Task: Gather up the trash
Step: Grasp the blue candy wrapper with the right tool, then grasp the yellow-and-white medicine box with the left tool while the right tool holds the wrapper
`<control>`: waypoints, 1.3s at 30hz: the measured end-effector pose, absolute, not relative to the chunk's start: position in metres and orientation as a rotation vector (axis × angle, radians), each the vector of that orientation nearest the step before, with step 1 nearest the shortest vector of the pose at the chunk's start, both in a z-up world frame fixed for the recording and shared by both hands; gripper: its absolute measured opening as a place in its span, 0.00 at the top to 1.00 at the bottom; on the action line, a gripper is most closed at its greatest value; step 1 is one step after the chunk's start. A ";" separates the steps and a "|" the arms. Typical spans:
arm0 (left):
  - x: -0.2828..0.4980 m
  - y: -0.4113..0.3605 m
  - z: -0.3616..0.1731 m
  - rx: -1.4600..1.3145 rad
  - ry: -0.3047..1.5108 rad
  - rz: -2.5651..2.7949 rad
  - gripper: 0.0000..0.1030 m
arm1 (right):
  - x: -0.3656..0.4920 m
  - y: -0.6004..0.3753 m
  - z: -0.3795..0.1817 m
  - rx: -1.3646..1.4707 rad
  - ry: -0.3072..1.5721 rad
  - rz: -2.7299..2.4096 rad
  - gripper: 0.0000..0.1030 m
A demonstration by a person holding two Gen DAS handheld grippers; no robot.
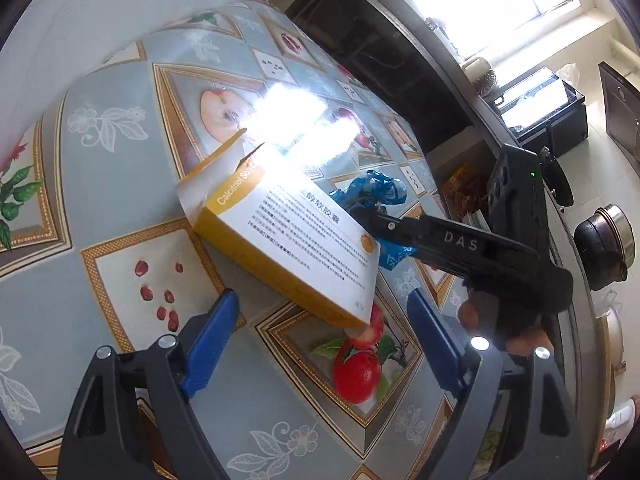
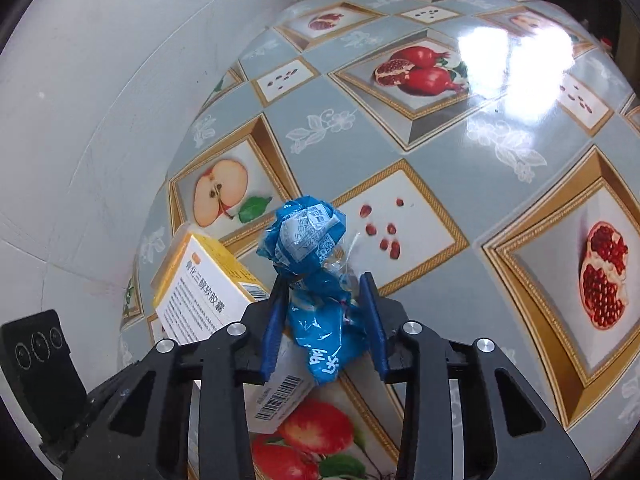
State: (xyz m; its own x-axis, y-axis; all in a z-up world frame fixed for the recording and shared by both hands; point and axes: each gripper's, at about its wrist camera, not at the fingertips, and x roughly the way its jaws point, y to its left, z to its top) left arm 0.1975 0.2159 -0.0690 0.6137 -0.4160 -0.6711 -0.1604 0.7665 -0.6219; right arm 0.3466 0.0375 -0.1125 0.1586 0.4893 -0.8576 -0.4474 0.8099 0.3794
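A crumpled blue plastic wrapper (image 2: 308, 232) sits between the blue pads of my right gripper (image 2: 323, 280), which press on it from both sides just above the table. Beside it to the left lies a yellow and white medicine box (image 2: 200, 300) with one end flap open. In the left wrist view the same box (image 1: 296, 236) lies flat just ahead of my left gripper (image 1: 322, 300). That gripper is open, and the box's near corner reaches between its fingertips. Behind the box, the right gripper (image 1: 372, 216) comes in from the right onto the wrapper (image 1: 376, 190).
The table wears a glossy oilcloth (image 2: 420, 152) printed with fruit pictures and stands against a white wall (image 2: 80, 120). Past the table's right edge are a dark cabinet (image 1: 360, 48), a counter with a black pot (image 1: 604, 248) and a bright window (image 1: 500, 0).
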 end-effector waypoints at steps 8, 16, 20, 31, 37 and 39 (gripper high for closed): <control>0.189 0.185 -0.061 -0.596 0.949 -0.274 0.21 | 0.291 0.005 -0.108 0.138 1.291 0.676 0.81; 0.161 0.142 -0.050 -0.470 0.987 -0.416 0.21 | 0.229 -0.055 -0.107 0.212 1.289 0.613 0.82; 0.142 0.109 -0.045 -0.390 1.034 -0.549 0.21 | 0.190 -0.096 -0.104 0.272 1.284 0.565 0.82; 0.128 0.086 -0.061 -0.360 1.128 -0.584 0.20 | 0.134 -0.172 -0.094 0.405 1.167 0.370 0.83; 0.137 0.086 -0.050 -0.328 1.073 -0.421 0.08 | 0.134 -0.202 -0.085 0.389 1.077 0.235 0.83; 0.139 0.080 -0.048 -0.305 1.053 -0.387 0.07 | 0.134 -0.201 -0.088 0.377 1.064 0.209 0.83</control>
